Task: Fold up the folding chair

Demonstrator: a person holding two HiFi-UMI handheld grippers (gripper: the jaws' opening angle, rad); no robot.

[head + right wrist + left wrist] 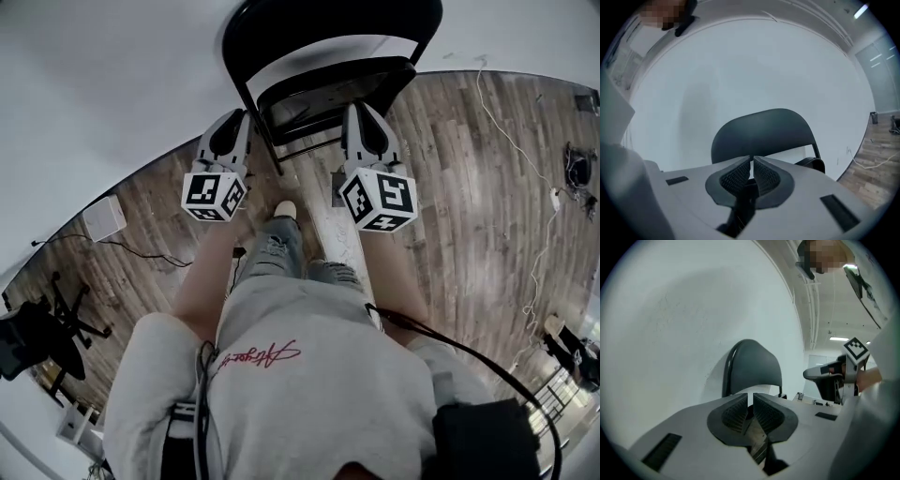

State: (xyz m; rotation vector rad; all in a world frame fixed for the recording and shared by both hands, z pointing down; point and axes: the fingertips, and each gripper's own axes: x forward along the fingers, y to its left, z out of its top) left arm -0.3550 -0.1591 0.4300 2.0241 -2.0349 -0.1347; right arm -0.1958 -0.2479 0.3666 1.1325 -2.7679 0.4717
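Black folding chair (pixel 337 89), rounded backrest (pixel 764 131); wood-plank floor (pixel 469 187).

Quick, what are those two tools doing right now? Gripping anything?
Left tool: closed, holding nothing.
Right tool: closed, holding nothing.

Soft, even light from white ceiling strip lamps (pixel 840 338); black folding chair (pixel 753 367) casts faint shadow on matt white wall (pixel 670 329); fisheye bending, dark corners.
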